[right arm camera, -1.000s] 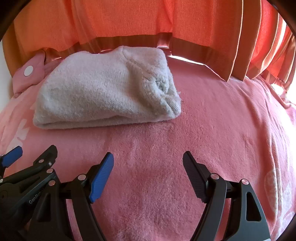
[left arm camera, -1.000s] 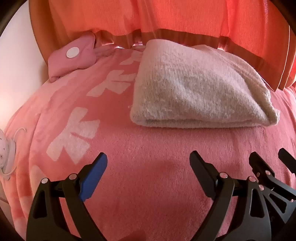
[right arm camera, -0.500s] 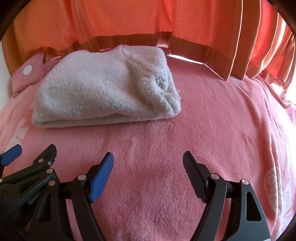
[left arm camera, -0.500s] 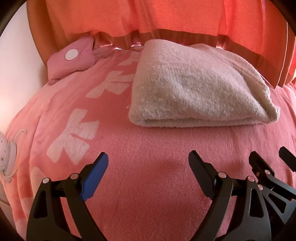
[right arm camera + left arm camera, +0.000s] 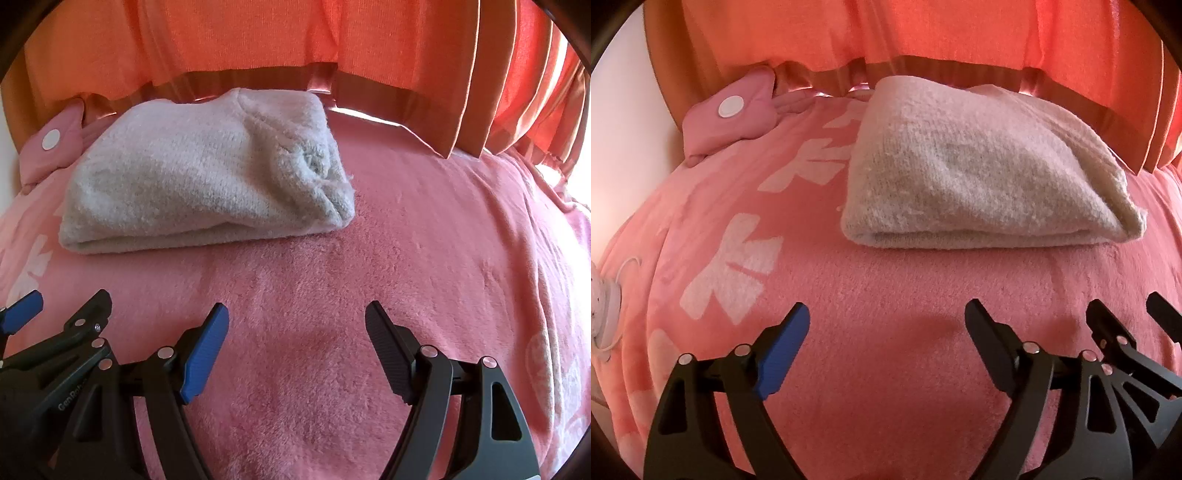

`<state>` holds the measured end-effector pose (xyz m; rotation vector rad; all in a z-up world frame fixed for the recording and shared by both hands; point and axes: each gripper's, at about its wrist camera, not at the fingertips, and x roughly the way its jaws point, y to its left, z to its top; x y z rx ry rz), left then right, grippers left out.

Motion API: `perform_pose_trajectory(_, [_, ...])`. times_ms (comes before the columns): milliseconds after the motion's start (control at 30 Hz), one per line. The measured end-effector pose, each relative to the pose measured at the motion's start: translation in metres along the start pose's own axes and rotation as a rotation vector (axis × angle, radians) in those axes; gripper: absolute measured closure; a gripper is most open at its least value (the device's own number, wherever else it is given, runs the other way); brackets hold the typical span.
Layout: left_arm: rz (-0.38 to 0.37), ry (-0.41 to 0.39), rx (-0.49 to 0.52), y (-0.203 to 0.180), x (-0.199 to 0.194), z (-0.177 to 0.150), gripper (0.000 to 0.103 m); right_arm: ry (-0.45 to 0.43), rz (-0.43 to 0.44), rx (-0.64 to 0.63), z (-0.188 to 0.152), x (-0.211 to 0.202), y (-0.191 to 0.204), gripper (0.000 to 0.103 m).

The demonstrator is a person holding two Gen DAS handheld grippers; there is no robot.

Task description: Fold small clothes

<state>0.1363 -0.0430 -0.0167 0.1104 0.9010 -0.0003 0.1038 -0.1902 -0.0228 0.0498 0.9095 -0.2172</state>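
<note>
A fluffy white knitted garment (image 5: 979, 173) lies folded into a thick bundle on the pink blanket (image 5: 886, 288), its folded edge toward me. The same white garment (image 5: 207, 173) fills the far left of the right wrist view. My left gripper (image 5: 886, 325) hovers over bare blanket short of the bundle; its jaws are closing slightly, with nothing between them. My right gripper (image 5: 295, 325) stands open beside it, also over bare blanket, holding nothing. Each gripper shows at the edge of the other's view.
Orange curtains (image 5: 923, 37) hang along the far edge of the bed, just behind the garment. A small pink cushion with a white button (image 5: 731, 110) lies at the back left. A white wall and a cabled white object (image 5: 602, 295) are at the left edge.
The left gripper's jaws have narrowed a little. Neither hand has shifted, and the garment lies as before.
</note>
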Motion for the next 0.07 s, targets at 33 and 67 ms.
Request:
perform_pose_trajectory(33, [0.002, 0.000, 0.003, -0.0006, -0.0002, -0.0003, 0.022, 0.002, -0.001, 0.002, -0.0005, -0.0004, 0.0007, 0.028])
perform_pose_trajectory(67, [0.003, 0.000, 0.003, -0.0007, -0.0002, -0.0006, 0.022, 0.003, -0.003, 0.003, -0.0008, -0.0006, 0.0015, 0.028])
